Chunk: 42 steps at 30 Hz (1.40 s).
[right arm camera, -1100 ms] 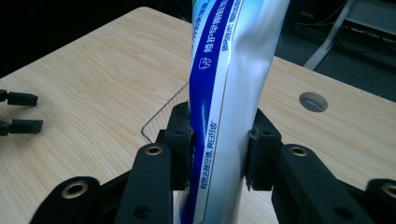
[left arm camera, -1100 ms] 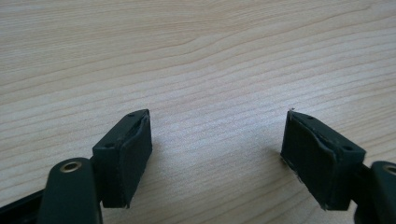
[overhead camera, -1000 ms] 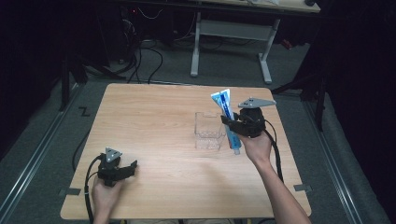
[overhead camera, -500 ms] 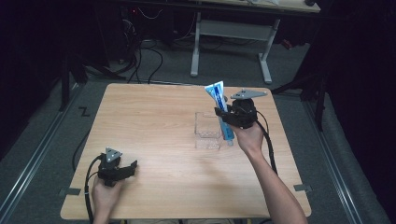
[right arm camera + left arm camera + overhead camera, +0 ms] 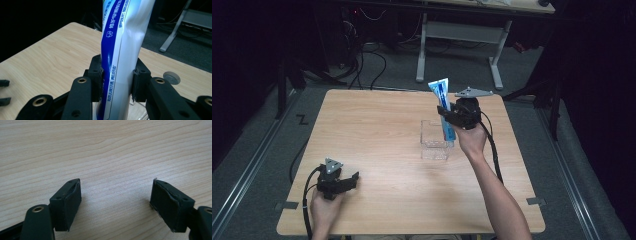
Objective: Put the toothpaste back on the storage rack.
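In the high view, the right gripper (image 5: 451,120) sits right of centre, above the light wooden table (image 5: 377,130), held up by the person's right hand (image 5: 472,140), whose forearm runs in from the bottom edge. Its jaws are clamped on a blue and white toothpaste tube (image 5: 443,107). The tube stands nearly upright, its long axis running from lower right to upper left in the frame with a slight lean; its flat crimped end points up toward the top of the picture, and its lower end reaches down at a small clear plastic box (image 5: 435,141) resting on the table. Whether the tube's lower end touches the box is hard to tell.

In the right gripper view, the tube (image 5: 122,50) rises through the middle of the frame between the two black jaws, which press on it from left and right. Its blue band with white print runs along its length, and its top leaves the upper edge.

The left gripper (image 5: 343,182) is in the lower left of the high view, low at the table, held in the left hand (image 5: 324,207). In the left gripper view its jaws stand well apart over bare wood grain (image 5: 105,150), with nothing between them.
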Tool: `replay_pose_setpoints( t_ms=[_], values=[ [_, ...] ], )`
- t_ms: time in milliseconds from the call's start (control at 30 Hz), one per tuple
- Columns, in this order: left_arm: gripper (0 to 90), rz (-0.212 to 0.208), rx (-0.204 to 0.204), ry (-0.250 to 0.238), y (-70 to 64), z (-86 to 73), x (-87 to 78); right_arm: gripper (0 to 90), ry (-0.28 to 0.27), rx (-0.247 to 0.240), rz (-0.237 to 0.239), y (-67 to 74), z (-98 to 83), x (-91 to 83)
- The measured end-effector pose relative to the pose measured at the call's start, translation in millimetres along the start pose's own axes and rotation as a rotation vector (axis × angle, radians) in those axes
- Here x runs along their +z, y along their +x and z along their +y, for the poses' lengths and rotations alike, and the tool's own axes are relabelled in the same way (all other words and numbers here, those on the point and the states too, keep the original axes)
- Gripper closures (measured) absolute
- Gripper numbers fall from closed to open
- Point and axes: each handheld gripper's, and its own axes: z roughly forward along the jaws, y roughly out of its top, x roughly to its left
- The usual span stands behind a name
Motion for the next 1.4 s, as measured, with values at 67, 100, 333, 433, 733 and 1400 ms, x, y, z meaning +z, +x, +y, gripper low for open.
replay_pose_setpoints(
  t_ms=[67, 100, 333, 433, 733, 1400],
  values=[
    [25.1, 0.0, 0.001, 0.001, 0.1, 0.0, -0.1, 67.2, -0.004, 0.011, -0.008, -2.4, -1.1, 3.3],
    [25.0, 0.0, 0.002, 0.002, 0.2, 0.0, -0.1, 67.2, -0.004, 0.013, -0.012, -3.8, -1.6, 5.3],
    [25.3, 0.003, -0.002, 0.001, 0.2, 0.4, 0.2, 67.0, -0.008, 0.028, -0.036, -8.9, -3.3, 14.3],
    [25.3, 0.0, -0.008, 0.0, 0.9, 0.4, 0.1, 66.9, -0.007, 0.032, -0.049, -10.2, -4.0, 17.8],
    [25.2, -0.001, -0.008, 0.0, 1.1, 0.4, 0.1, 66.6, 0.019, 0.045, -0.08, -14.7, -7.9, 29.6],
    [25.1, -0.001, -0.007, 0.0, 1.1, 0.4, 0.1, 66.2, 0.049, 0.034, -0.106, -13.0, -11.1, 38.1]
  ],
)
